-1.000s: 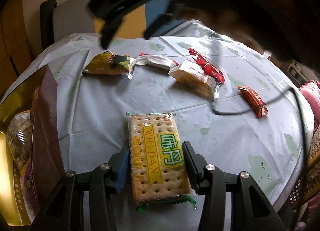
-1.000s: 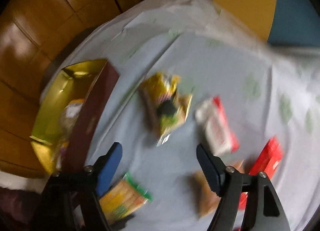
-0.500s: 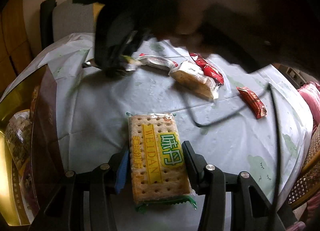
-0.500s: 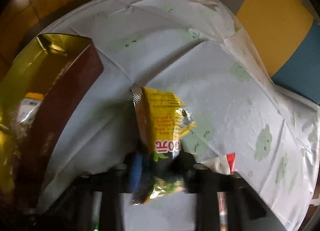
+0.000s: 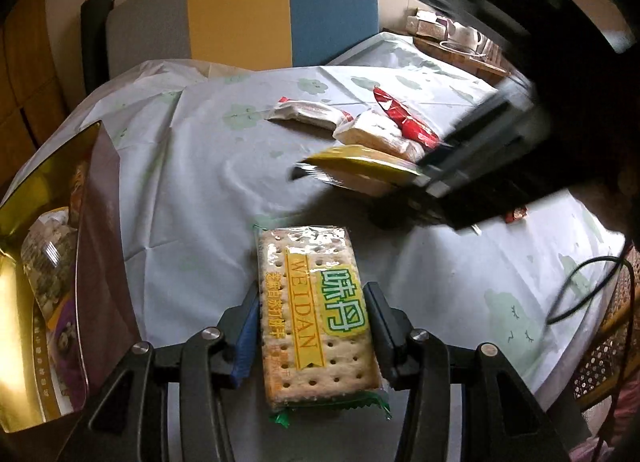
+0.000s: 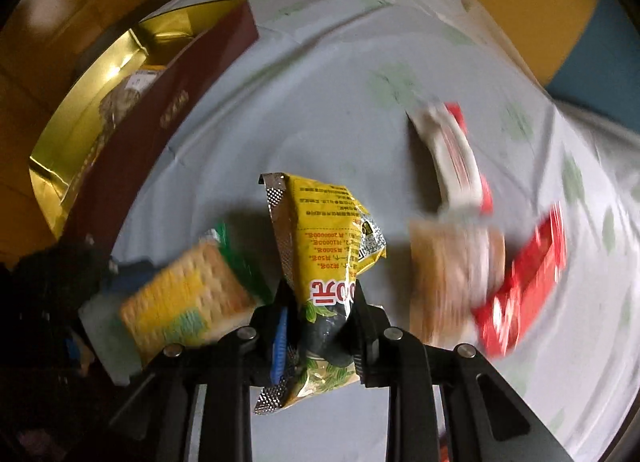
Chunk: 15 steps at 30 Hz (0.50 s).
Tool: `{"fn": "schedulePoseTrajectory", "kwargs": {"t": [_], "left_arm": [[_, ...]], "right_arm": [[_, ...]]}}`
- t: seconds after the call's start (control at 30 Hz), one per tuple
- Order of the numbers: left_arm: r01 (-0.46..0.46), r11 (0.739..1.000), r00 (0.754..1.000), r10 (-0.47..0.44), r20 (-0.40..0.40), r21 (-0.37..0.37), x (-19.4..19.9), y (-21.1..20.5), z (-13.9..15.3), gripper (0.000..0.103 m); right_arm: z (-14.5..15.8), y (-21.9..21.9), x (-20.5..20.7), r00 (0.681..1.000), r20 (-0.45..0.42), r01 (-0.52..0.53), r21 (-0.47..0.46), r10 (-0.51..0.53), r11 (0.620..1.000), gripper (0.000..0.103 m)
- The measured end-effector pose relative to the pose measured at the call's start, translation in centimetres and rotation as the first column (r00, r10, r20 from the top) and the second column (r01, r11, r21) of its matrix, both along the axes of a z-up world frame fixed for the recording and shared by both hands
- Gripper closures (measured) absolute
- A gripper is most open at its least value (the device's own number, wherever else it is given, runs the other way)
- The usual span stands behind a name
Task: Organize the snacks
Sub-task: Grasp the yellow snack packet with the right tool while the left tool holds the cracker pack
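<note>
My left gripper (image 5: 312,326) is shut on a cracker packet (image 5: 316,314) with yellow and green print, held over the table's near edge. My right gripper (image 6: 320,302) is shut on a yellow snack bag (image 6: 328,238) and holds it above the table; the bag also shows in the left wrist view (image 5: 360,169), lifted, with the cracker packet (image 6: 184,298) blurred to its left. The open box (image 5: 100,246) with maroon walls and gold lining stands at the left and holds several snacks; it also shows in the right wrist view (image 6: 160,117).
On the pale tablecloth (image 5: 208,181) lie a white-and-red packet (image 5: 308,113), a clear-wrapped biscuit pack (image 5: 380,133) and a red packet (image 5: 404,121). A chair (image 5: 240,17) stands behind the table. A black cable (image 5: 580,286) hangs at the right.
My right gripper came down, closed on the yellow snack bag at the far side and lifted it toward the middle of the table. My left gripper kept still with the cracker packet.
</note>
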<state>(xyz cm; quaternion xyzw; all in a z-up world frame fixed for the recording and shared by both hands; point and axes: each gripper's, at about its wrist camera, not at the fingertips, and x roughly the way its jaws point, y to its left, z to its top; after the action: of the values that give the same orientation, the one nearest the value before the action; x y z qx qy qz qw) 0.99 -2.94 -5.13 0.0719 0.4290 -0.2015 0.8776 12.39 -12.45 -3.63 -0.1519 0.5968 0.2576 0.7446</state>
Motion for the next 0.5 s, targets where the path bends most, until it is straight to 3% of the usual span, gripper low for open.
{"fn": "schedulePoseTrajectory", "kwargs": {"t": [0.1,0.23,0.27,0.43,0.5], "left_arm": [[0.001,1.000,1.000,-0.001,-0.005,0.004,-0.1,0.0,0.0,0.054],[-0.006,1.000,1.000,0.006,-0.012,0.007,0.0,-0.1,0.1,0.054],[-0.006,1.000,1.000,0.006,-0.010,0.014,0.0,-0.2,0.1,0.054],[-0.013,1.000,1.000,0.014,-0.023,0.009,-0.4,0.0,0.3,0.054],[-0.011,1.000,1.000,0.012,-0.023,0.021,-0.4,-0.1,0.3,0.054]], "right_arm": [[-0.2,-1.5,-1.7,1.000,0.002,0.026,0.026,-0.026,0.999,0.071],[0.8,-3.2,-3.0,0.998,0.021,0.063,0.120,-0.066,0.991,0.039],[1.1,-3.4,-3.2,0.997,0.041,0.067,0.130,-0.073,0.989,0.038],[0.8,-3.6,-3.6,0.994,0.079,0.071,0.116,-0.080,0.991,0.038],[0.0,-2.7,-3.9,0.994,0.089,0.050,0.078,-0.057,0.996,0.052]]}}
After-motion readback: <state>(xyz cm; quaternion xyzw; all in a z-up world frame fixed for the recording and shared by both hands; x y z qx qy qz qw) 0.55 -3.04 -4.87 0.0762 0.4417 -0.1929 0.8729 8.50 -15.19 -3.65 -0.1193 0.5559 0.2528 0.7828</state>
